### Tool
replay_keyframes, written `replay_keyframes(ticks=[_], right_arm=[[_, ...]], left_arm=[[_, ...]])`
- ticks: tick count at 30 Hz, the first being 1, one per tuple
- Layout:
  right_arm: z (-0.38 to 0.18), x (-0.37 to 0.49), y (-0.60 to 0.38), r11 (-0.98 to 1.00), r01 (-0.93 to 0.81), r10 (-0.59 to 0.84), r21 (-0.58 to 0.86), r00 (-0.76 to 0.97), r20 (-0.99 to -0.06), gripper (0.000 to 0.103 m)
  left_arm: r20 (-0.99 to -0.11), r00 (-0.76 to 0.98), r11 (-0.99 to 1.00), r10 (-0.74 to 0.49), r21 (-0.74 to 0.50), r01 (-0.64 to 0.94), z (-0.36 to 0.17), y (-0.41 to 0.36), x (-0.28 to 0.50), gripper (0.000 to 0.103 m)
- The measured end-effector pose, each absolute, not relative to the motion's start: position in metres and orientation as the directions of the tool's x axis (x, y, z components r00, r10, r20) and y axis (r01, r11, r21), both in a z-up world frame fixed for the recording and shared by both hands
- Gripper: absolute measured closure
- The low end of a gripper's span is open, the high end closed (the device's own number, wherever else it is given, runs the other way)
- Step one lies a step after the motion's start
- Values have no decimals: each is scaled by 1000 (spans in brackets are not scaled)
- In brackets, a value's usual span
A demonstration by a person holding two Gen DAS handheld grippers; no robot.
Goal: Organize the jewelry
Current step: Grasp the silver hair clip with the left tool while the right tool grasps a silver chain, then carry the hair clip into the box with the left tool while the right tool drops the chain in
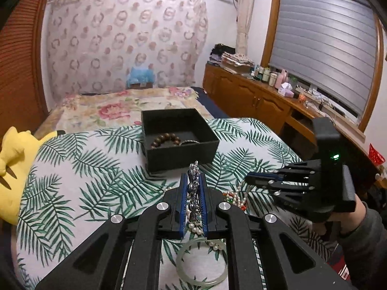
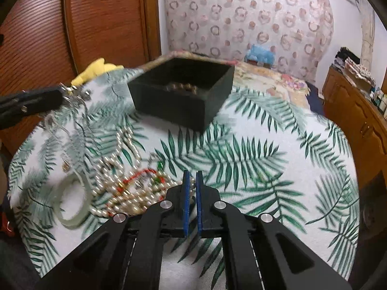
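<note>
My left gripper (image 1: pixel 193 181) is shut on a silver chain bracelet (image 1: pixel 193 188) and holds it above the leaf-print cloth, just in front of the open black box (image 1: pixel 180 154). The box holds a brown bead bracelet (image 1: pixel 165 139) and a ring-shaped piece. A pale green jade bangle (image 1: pixel 202 263) and pearl strands (image 1: pixel 238 197) lie below and right of the left gripper. My right gripper (image 2: pixel 192 176) is nearly shut with nothing between its pads, above the edge of the pearl pile (image 2: pixel 125 181). The left gripper also shows in the right wrist view (image 2: pixel 60 96) with the chain hanging from it.
The cloth-covered table (image 2: pixel 278 149) stands before a bed with a floral cover (image 1: pixel 125 106). A yellow plush toy (image 1: pixel 12 169) lies at the table's left edge. A wooden cabinet (image 1: pixel 254 96) with bottles runs along the right under a window.
</note>
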State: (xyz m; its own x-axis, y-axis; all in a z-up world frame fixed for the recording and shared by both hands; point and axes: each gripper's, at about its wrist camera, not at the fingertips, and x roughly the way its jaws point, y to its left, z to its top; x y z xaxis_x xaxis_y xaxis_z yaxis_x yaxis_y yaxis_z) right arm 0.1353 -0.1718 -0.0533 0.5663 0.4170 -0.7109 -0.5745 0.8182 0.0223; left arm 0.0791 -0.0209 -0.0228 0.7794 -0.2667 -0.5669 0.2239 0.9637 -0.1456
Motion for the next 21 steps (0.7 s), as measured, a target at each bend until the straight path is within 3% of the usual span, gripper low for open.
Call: replay_keyframes(ticks=[21], right_arm=[[76, 126, -161, 794, -604, 477, -65, 686, -550, 97]], left_arm=[[-518, 824, 974, -228, -107, 202, 12, -2, 82, 95]])
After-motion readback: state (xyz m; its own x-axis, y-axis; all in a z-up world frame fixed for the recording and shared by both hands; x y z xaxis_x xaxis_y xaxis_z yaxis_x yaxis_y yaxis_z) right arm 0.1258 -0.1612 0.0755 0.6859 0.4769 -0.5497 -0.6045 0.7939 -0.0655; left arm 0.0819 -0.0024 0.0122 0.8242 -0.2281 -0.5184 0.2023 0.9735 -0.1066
